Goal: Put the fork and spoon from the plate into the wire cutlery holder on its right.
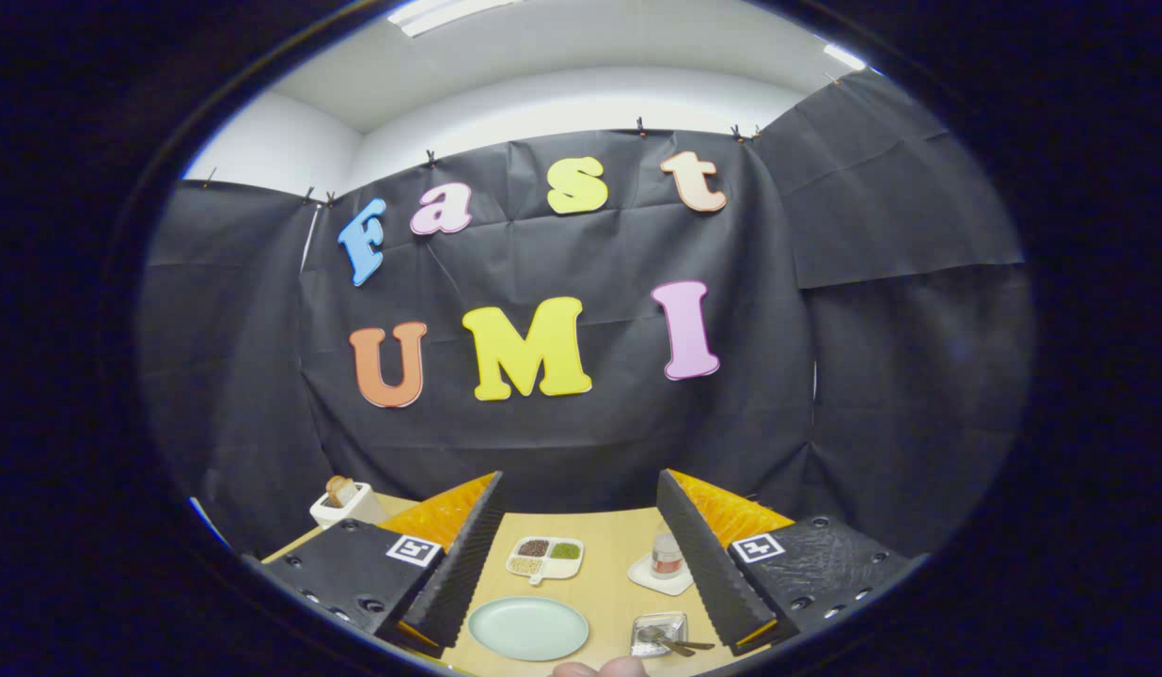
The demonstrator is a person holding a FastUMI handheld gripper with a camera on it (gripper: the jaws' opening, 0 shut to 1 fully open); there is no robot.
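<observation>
My gripper (579,481) is open and held well above the wooden table, its two black ribbed fingers (454,564) spread wide with nothing between them. Below and between the fingers lies a pale green plate (529,628) that looks bare. To the plate's right, near my right finger, sits the small wire cutlery holder (656,624). Metal cutlery (677,644) rests in it, with handles poking out toward the right finger. I cannot tell the fork from the spoon at this size.
Beyond the plate is a white divided dish (545,557) with grains. A small bottle (667,555) stands on a white coaster beside the right finger. A white container (341,505) sits at the far left table corner. A person's fingertip (600,669) shows at the near edge.
</observation>
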